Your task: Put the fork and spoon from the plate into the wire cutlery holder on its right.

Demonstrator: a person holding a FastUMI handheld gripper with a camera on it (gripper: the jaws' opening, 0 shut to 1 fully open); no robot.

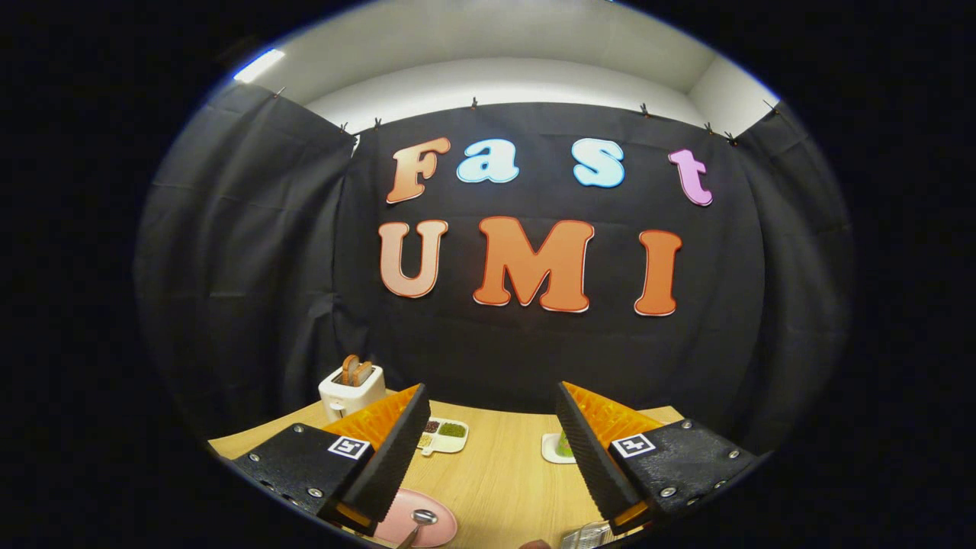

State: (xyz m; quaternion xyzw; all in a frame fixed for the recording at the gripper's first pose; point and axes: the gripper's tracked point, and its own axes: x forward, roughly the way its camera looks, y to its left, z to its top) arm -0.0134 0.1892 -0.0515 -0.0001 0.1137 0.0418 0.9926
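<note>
Gripper (492, 450) wide open, holding nothing.

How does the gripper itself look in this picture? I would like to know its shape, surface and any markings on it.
The gripper has two wedge-shaped fingers that taper forward, with finely ribbed inner faces and a grid-patterned outer shell. Each finger sits on a flat black mounting plate fixed with small silver screws. Each plate carries one square black-and-white marker tag. The fingers stand open, with the wooden table between them.

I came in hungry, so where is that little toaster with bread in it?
The toaster stands at the far left corner of the wooden table, against the black cloth wall, beyond the open gripper's left finger; a divided snack tray lies to its right.
</note>
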